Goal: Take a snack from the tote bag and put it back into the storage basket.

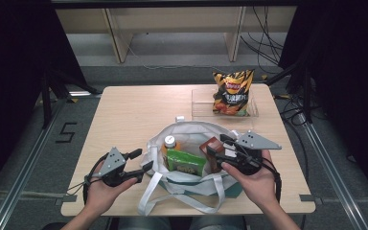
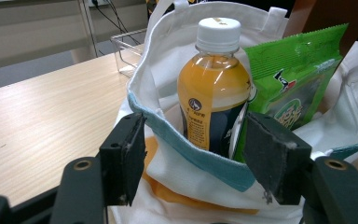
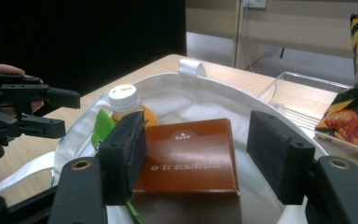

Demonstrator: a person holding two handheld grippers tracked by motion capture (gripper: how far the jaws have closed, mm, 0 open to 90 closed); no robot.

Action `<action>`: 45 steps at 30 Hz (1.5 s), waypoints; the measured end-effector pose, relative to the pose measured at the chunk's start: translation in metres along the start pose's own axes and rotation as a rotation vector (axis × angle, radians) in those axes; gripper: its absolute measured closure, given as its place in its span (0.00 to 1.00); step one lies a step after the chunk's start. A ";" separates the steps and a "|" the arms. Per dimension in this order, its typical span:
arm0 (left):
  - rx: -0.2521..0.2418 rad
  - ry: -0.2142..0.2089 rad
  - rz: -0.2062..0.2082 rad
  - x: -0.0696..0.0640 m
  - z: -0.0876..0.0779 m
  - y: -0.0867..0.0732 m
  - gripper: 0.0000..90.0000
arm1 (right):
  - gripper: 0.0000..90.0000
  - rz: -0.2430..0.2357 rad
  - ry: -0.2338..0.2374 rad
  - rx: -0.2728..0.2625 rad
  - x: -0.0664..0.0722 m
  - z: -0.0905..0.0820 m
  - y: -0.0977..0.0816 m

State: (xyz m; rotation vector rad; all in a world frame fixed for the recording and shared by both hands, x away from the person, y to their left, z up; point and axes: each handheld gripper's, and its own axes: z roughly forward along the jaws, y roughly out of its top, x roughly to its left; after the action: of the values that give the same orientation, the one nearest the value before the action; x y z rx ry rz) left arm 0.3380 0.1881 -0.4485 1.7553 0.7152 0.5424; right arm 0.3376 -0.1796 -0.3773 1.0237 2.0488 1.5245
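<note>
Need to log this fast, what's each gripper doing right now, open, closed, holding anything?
Left gripper: open, jaws astride the tote bag rim, not pressing it.
Right gripper: open, holding nothing, brown box between the jaws.

A chip bag (image 1: 232,92) stands upright in a clear tray (image 1: 197,109) at the far right of the wooden table (image 1: 124,115), well apart from the near edge, with cables (image 1: 263,40) and shelf legs (image 1: 117,40) on the floor beyond.
</note>
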 end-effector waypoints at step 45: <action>0.003 0.000 0.002 0.001 -0.001 0.000 0.43 | 0.38 -0.089 -0.066 0.025 -0.003 0.020 -0.021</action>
State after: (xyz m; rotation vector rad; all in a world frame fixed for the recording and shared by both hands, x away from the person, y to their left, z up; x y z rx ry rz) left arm 0.3379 0.1891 -0.4487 1.7585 0.7152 0.5432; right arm 0.3468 -0.1717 -0.4037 0.9660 2.0437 1.4060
